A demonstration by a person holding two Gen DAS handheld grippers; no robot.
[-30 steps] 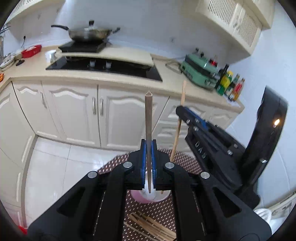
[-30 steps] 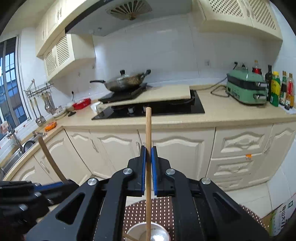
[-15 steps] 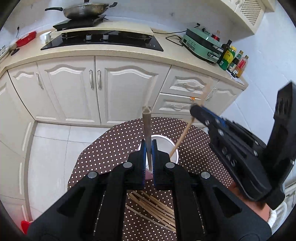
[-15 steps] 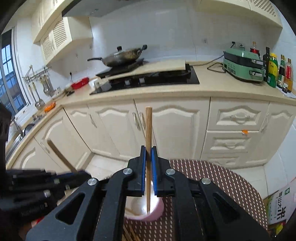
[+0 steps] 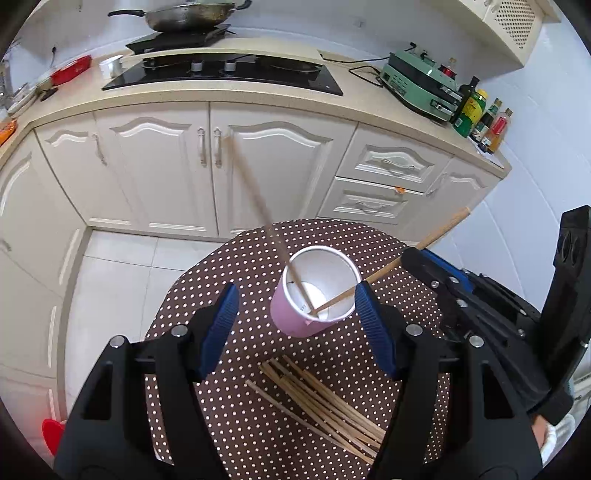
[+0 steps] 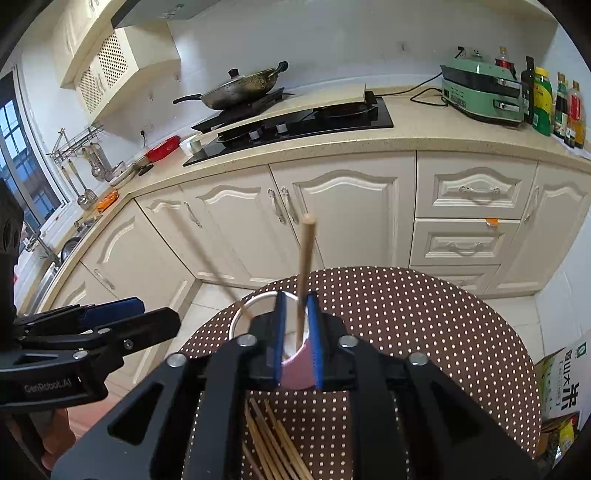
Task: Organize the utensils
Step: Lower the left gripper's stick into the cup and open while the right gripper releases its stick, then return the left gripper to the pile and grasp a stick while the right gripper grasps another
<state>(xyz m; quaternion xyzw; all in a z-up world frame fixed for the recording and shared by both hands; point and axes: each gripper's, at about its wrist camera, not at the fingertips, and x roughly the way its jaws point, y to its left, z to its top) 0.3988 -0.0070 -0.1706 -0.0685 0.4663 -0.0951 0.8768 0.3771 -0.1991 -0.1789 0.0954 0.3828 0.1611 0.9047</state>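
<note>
Chopsticks go into the pink cup (image 5: 314, 291) on the dotted table (image 5: 229, 417). Left claw (image 5: 295, 325), jaws just opened, has released its stick (image 5: 273, 232); right claw (image 6: 295, 332) has just been loosening around the other chopstick (image 6: 304, 269). Next comes picking from the loose pile (image 5: 325, 398).

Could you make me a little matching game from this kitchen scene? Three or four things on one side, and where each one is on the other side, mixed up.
Things:
1. cup
2. loose chopsticks
3. wok
4. bottles

Places:
A. lying flat in a bundle on the dotted cloth
B. at the right end of the counter, beside the green appliance
C. standing on the dotted cloth with two chopsticks leaning in it
D. on the raised burner behind the black hob

Pairs: 1-C, 2-A, 3-D, 4-B
</note>
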